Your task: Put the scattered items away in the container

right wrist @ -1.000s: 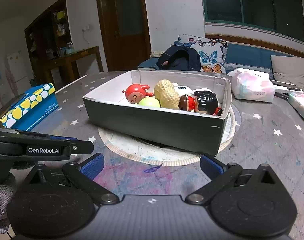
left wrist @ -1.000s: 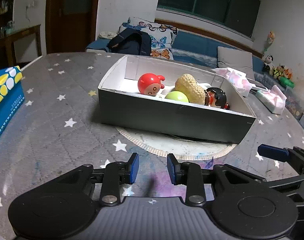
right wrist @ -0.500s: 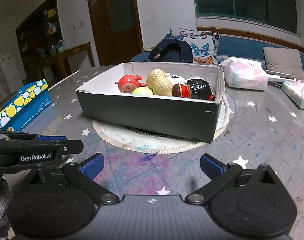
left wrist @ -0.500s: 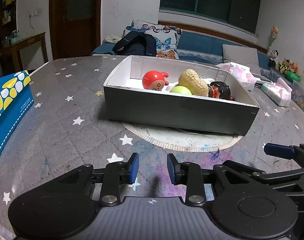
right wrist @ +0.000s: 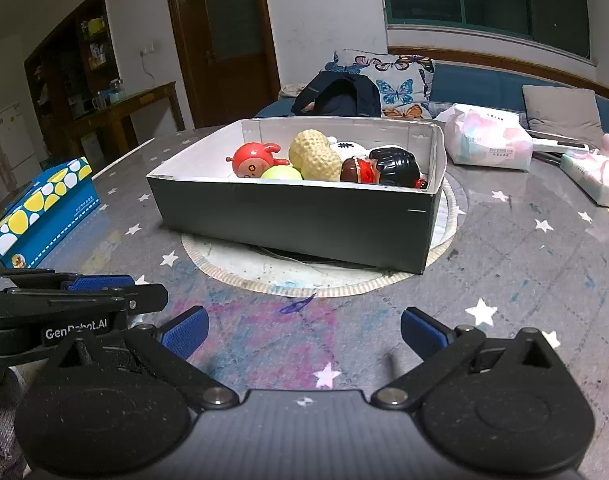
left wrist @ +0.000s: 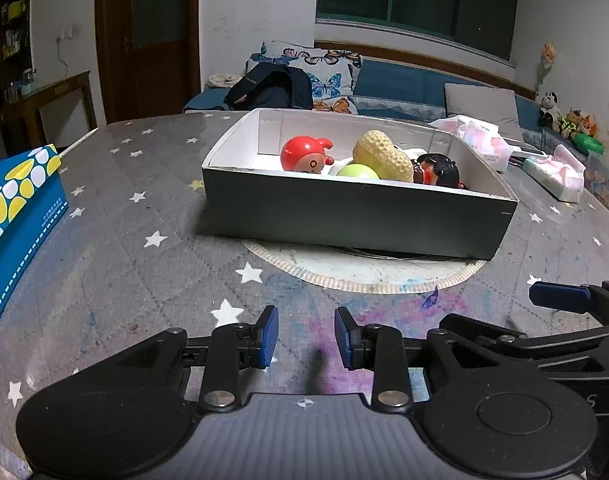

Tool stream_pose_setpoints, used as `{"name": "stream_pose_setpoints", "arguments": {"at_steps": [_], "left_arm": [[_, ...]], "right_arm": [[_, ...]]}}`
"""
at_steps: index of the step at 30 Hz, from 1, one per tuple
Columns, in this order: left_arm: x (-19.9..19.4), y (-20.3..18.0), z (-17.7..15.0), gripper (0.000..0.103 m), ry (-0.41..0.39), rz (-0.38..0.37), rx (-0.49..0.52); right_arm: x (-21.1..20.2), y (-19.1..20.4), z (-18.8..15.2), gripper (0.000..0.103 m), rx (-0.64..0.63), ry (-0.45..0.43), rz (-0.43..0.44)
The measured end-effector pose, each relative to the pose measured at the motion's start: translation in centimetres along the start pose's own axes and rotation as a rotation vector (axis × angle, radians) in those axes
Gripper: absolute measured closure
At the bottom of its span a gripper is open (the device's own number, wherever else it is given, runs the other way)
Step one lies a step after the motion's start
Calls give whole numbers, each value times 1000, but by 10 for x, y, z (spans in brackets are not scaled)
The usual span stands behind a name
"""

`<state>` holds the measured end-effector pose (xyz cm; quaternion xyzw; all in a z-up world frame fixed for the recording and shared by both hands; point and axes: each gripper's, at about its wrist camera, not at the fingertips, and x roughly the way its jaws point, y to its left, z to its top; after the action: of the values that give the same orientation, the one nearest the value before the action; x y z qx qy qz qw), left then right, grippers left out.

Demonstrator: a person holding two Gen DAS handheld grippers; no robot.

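Observation:
A dark grey box (left wrist: 356, 216) with white inner walls rests on a round mat. In it lie a red round toy (left wrist: 304, 158), a peanut toy (left wrist: 384, 156), a green ball (left wrist: 356, 171) and a dark-haired doll (left wrist: 438, 168). The right wrist view shows the same box (right wrist: 296, 220) and toys. My left gripper (left wrist: 306, 336) hovers over the table in front of the box, open by a narrow gap, with nothing between its pads. My right gripper (right wrist: 303, 332) is beside it, open wide and empty.
A blue tissue box with yellow and white spots (left wrist: 16, 208) stands at the left table edge. Soft tissue packs (right wrist: 488, 136) lie right of and behind the box. The round mat (left wrist: 364, 272) pokes out under the box. The table has a grey starred cloth.
Both views have levelled out slightly and the box sits a little higher in the right wrist view. Neither gripper has changed its opening, and the toys have not moved.

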<state>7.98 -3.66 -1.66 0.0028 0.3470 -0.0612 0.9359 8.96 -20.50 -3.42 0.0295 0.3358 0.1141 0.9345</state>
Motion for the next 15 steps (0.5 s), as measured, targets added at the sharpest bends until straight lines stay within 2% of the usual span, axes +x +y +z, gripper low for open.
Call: {"name": "stream_pose_setpoints", "arguments": {"at_steps": [15], "left_arm": [[8,2,-1,70,16,10,2]], "right_arm": [[5,3,4,0,2,20,-18]]}}
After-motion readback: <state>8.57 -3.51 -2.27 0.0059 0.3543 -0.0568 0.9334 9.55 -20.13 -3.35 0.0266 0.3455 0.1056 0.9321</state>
